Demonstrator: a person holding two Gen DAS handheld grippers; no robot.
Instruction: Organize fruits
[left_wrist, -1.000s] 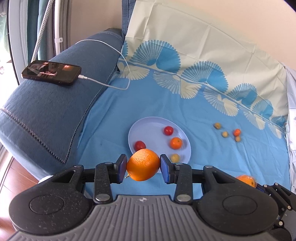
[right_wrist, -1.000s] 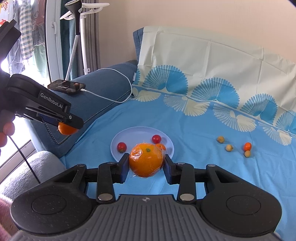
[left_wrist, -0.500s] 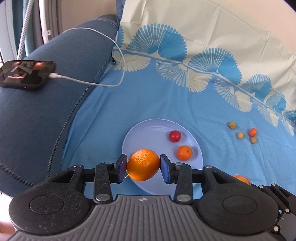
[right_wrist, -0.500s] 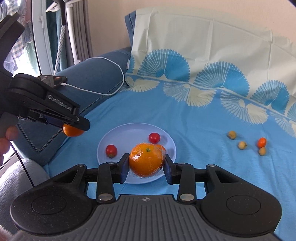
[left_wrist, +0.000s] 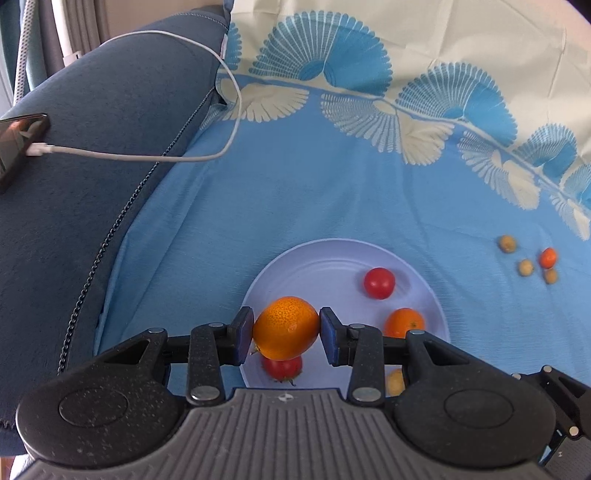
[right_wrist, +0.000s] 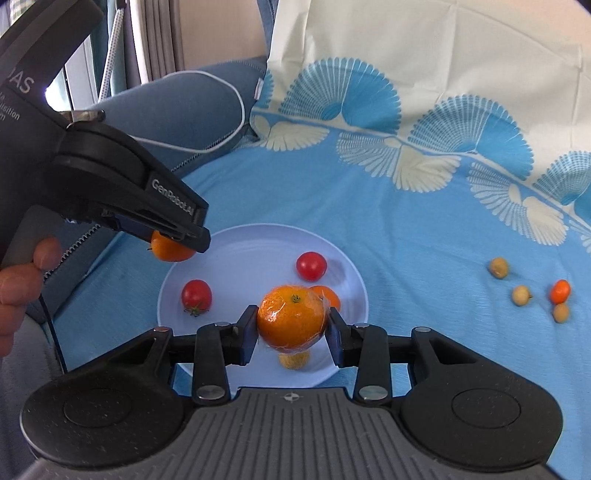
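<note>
My left gripper (left_wrist: 286, 328) is shut on a bare orange (left_wrist: 286, 328) and holds it above the left part of the pale blue plate (left_wrist: 325, 258). In the right wrist view that gripper (right_wrist: 173, 240) hangs over the plate's left rim (right_wrist: 236, 236). My right gripper (right_wrist: 291, 323) is shut on a plastic-wrapped orange (right_wrist: 291, 317) above the plate's near side. On the plate lie two red tomatoes (right_wrist: 311, 265) (right_wrist: 196, 294), a small orange fruit (left_wrist: 404, 322) and a small yellow fruit (right_wrist: 293, 360).
Several small yellow and orange fruits (right_wrist: 521, 293) lie loose on the blue cloth to the right of the plate. A phone (left_wrist: 18, 140) with a white cable (left_wrist: 147, 157) rests on the dark blue sofa arm at the left.
Both grippers have moved forward and down toward the plate with their oranges still held. The left gripper now hangs over the plate's left part.
</note>
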